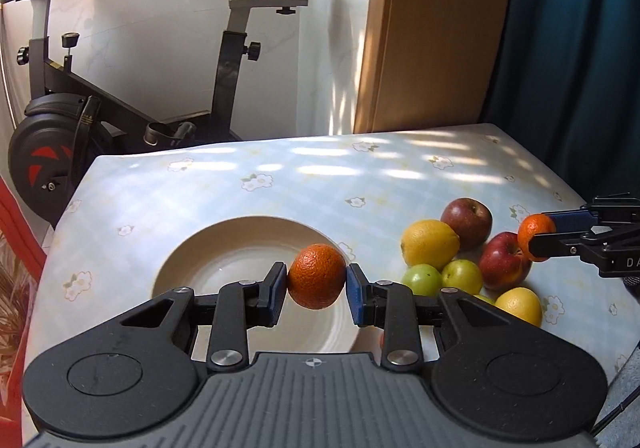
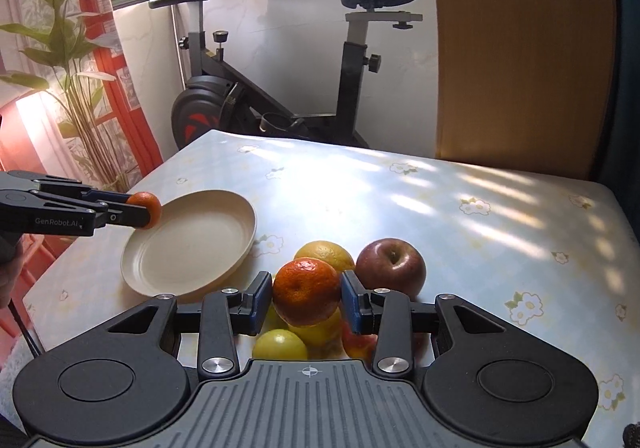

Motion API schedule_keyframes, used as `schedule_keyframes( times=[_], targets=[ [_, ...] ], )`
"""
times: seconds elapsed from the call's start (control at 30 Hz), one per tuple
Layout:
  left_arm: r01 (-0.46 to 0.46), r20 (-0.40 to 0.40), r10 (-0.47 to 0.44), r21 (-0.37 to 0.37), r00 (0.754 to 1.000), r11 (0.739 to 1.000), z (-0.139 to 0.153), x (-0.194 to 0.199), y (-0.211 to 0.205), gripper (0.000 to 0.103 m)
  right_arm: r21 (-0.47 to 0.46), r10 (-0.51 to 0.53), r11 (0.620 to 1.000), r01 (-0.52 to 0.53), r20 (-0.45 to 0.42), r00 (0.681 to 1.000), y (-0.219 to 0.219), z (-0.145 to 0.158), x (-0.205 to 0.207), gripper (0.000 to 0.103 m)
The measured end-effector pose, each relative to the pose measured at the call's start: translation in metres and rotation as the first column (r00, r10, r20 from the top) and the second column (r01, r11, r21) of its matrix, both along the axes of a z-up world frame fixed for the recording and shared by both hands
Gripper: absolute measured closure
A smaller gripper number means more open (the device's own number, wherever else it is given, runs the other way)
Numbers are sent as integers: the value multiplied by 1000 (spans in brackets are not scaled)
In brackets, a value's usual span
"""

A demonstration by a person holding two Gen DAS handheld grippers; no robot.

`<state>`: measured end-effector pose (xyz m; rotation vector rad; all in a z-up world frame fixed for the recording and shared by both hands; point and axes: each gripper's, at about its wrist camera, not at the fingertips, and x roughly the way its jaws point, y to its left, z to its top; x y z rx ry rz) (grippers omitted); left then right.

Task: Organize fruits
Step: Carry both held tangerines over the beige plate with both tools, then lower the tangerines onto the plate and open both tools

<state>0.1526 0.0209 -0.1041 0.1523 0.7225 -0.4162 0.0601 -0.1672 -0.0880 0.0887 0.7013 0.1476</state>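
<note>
An orange fruit (image 1: 316, 277) sits between blue pads (image 1: 353, 290). The plate (image 1: 192, 264) is cream. The tablecloth (image 1: 280, 184) is light blue with white flowers.

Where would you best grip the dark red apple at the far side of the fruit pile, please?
Probably across the widest middle of the dark red apple, coming from above. It sits upright, stem dimple up, with a lemon close on its left, while its top is clear.

Red apple (image 2: 358, 344) and yellow fruit (image 2: 316, 332) half hidden behind right hand-held gripper (image 2: 306, 298)
</note>
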Motion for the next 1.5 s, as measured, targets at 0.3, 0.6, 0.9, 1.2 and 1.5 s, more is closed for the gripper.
schedule_keyframes(
  times=[0.3, 0.6, 0.9, 1.2, 1.5],
  targets=[
    [-111, -61, 109, -46, 992, 993, -6, 52, 54, 69, -20, 138, 990, -140, -59, 989, 82, 2, 89, 68],
    [-117, -129, 107, -67, 986, 991, -49, 84, 64, 69, -92, 204, 970, -225, -192, 960, 139, -30, 158, 68],
    [-72, -143, 65, -44, 988, 996, -73, 102, 71, 69, -121, 217, 960, -251, -240, 946, 152, -54, 198, 68],
    [-75, -145, 64, -75, 987, 994, -79, 104, 80, 68, -161, 242, 942, -294, -282, 928, 168, -69, 208, 68],
    [-134, -187, 100, -179, 977, 975, -79, 103, 90, 52, -150, 218, 953, -263, -261, 940, 163, -67, 202, 64]
  ],
)
